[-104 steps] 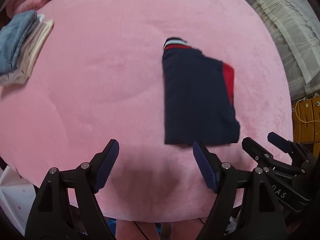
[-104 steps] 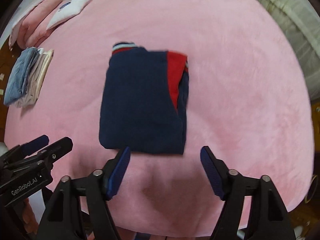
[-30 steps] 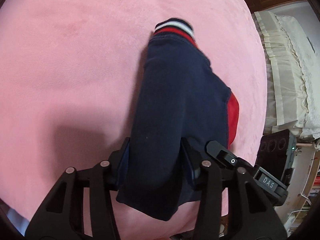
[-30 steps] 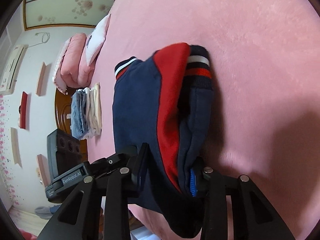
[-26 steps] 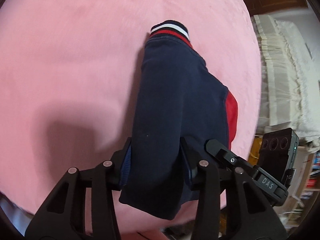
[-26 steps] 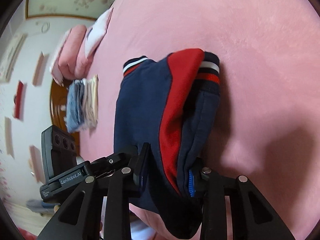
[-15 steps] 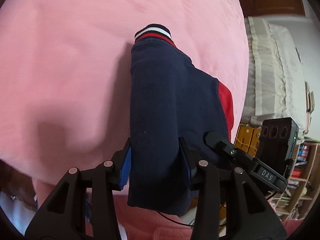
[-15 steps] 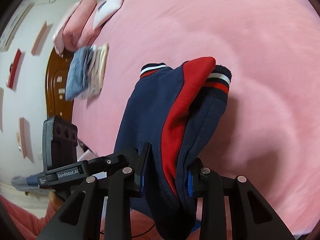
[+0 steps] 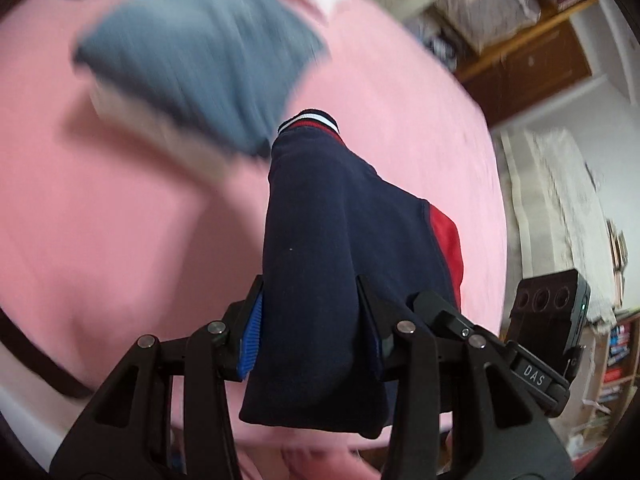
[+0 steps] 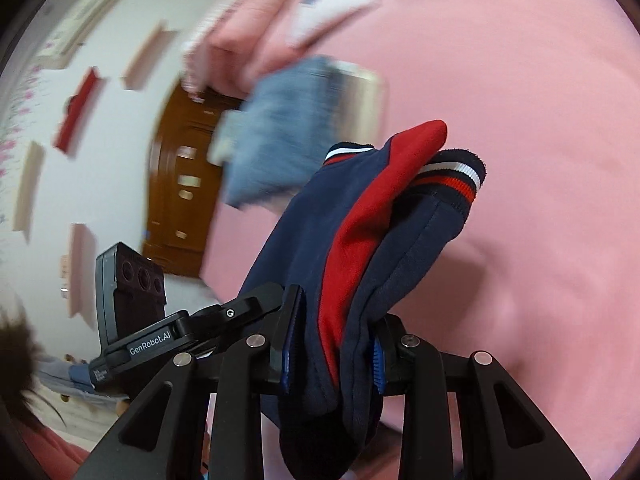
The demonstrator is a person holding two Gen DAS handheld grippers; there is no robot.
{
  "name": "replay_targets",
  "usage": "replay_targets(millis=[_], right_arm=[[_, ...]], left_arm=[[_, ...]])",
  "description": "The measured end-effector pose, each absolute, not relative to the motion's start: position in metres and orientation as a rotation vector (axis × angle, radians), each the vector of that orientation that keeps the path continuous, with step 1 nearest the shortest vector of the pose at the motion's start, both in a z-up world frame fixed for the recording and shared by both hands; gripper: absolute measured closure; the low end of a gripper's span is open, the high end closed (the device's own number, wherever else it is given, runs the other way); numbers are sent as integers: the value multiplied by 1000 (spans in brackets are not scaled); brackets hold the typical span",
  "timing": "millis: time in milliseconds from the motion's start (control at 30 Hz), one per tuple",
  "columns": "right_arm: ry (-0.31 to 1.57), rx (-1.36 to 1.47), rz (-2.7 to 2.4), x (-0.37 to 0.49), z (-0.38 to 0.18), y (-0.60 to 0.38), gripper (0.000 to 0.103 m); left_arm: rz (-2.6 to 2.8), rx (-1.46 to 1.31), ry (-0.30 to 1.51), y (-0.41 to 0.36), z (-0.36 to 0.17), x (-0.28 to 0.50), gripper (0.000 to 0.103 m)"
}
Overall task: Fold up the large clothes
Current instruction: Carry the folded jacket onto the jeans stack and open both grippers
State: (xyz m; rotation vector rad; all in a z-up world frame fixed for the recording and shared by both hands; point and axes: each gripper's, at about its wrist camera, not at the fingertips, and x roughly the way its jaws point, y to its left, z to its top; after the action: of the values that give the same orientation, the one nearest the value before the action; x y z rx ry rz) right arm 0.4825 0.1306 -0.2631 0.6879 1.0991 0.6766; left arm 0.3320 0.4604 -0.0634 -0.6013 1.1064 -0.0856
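The folded navy and red garment (image 9: 320, 248) with striped cuffs hangs lifted above the pink bed (image 9: 120, 220). My left gripper (image 9: 310, 332) is shut on its left part. My right gripper (image 10: 332, 356) is shut on its right part, where the red panel (image 10: 360, 236) shows. The garment (image 10: 400, 216) sags past both grippers toward the cameras. The right gripper also shows in the left wrist view (image 9: 480, 340), and the left gripper in the right wrist view (image 10: 208, 328).
A stack of folded clothes with a blue-grey piece on top (image 9: 200, 52) lies on the bed just beyond the held garment, also in the right wrist view (image 10: 288, 128). Pink pillows (image 10: 240, 40) and a wooden cabinet (image 10: 180, 180) stand beyond. Shelves (image 9: 540, 40) are at right.
Both grippers have carried the folded garment up off the bed and toward the stack of folded clothes, which now looms close. The views are blurred by motion.
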Motion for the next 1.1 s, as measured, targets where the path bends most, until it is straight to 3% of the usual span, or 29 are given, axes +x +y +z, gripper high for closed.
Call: replay_targets(millis=[167,433,533,633,800,867,1100], right_arm=[[947,691,776,553,-216,219,75],[767,717,750,653,-178,336,75],[743,731,748,693,-197,374,75],[853,637,689,724,-232,424,75],[835,638,716,736,-257,448,73],[867,654,725,745,-266,453,56],[883,636,781,775,-274,473,53]], left_arm=[[-15,-580,933,537,-21,384,64],[64,-486,822,622,1,486,64],[107,-413,833,658,-24,538,64],[151,-399,935,690,-69,576,62],[73,-400,834,709,-99,571,56],[25,-491,822,725,-114,568,53],[25,-513,777,721,-133,547,52]])
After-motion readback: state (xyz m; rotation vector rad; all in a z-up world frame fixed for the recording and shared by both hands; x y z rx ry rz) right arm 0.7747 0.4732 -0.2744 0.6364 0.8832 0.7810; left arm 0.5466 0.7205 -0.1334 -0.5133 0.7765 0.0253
